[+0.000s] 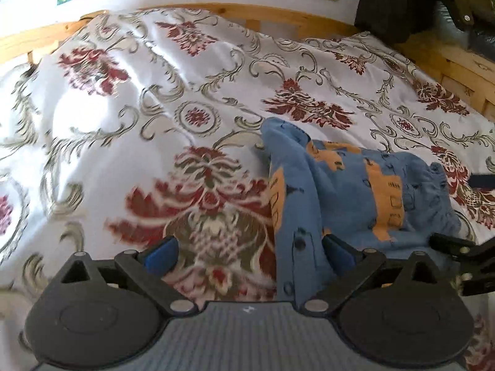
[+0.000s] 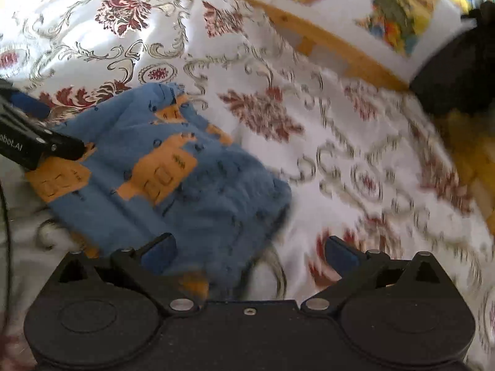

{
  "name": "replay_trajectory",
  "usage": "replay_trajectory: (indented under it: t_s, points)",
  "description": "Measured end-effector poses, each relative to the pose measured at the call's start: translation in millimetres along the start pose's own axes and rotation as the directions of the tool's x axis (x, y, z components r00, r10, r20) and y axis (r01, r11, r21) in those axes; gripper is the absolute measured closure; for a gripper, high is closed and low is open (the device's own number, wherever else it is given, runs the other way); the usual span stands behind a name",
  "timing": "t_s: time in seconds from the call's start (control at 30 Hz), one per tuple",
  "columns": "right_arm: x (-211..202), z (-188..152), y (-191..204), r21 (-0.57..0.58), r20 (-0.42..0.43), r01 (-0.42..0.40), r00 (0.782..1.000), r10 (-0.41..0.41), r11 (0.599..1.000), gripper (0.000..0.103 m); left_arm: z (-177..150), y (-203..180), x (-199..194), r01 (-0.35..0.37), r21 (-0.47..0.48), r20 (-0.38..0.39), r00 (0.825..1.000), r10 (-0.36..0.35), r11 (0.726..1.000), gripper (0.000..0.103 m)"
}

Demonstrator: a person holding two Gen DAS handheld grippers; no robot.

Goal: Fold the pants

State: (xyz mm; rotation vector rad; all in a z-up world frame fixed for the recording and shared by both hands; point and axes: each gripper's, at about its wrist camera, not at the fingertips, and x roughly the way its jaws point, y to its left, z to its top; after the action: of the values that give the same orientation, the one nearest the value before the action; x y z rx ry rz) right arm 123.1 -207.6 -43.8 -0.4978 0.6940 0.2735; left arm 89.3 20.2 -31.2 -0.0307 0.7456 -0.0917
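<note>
Item: blue pants (image 1: pixel 346 191) with orange building print, lying bunched and partly folded on the floral bedspread (image 1: pixel 130 117), which I take as my landmark; the garment sits toward the near edge of the bedspread, well apart from the wooden bed frame (image 1: pixel 278 15) at its far side. Left gripper (image 1: pixel 250 253): tongs spread wide, empty, low over the bedspread with the pants' near edge running up between its fingers; the blue pad on one side looks just beside the cloth, though I cannot tell if it touches. Right gripper (image 2: pixel 250 253): tongs likewise apart, holding nothing, straddling the garment's near corner where the cloth meets bare bedspread. Both views are blurred. Step in hand, as I judge it: taking hold of the near edge for the next fold. To do it well I would set each gripper down onto one layer stack, close on all layers together, keep both grasps level, then carry the edge across evenly so the fabric does not twist or drag the slippery bedspread.
</note>
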Motion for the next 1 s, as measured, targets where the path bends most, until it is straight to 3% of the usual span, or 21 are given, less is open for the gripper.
replay_trajectory:
  t_s: [0.13,0.23,0.37,0.63,0.77,0.87,1.0]
  points:
    - [-12.2,-6.8,-14.2,0.029,-0.080,-0.052,0.995,0.055,0.998,0.001,-1.6,-0.6,-12.7,0.000,0.022,-0.025,1.000,0.001,1.000,0.002]
    - [-12.5,-5.9,-19.2,-0.035,-0.133,-0.094,0.987,0.088,0.995,0.001,0.8,-1.5,-14.7,-0.007,0.031,-0.056,0.998,0.009,0.999,0.001]
    - [-13.2,-5.5,-31.9,-0.049,-0.120,-0.111,0.987,0.104,0.993,0.001,5.7,-3.5,-17.1,-0.016,0.021,-0.107,0.994,0.018,1.000,0.001]
    - [-10.7,-7.4,-58.6,0.081,-0.101,-0.170,0.979,0.178,0.982,0.001,13.6,-7.3,-18.0,-0.019,0.025,-0.232,0.973,0.024,1.000,0.000]
    - [-12.5,-6.5,-64.3,0.129,-0.057,-0.203,0.976,0.211,0.971,0.001,17.2,-4.5,-22.6,-0.018,0.011,-0.250,0.968,0.021,1.000,0.000]
    - [-9.7,-7.3,-75.5,0.239,0.009,-0.257,0.965,0.262,0.936,0.001,29.1,-0.8,-29.3,-0.023,0.000,-0.206,0.978,0.023,1.000,0.000]
    - [0.0,-9.1,-93.7,0.414,0.139,-0.383,0.923,0.358,0.826,0.001,49.1,3.3,-27.1,0.031,-0.039,-0.116,0.993,-0.035,0.999,0.000]
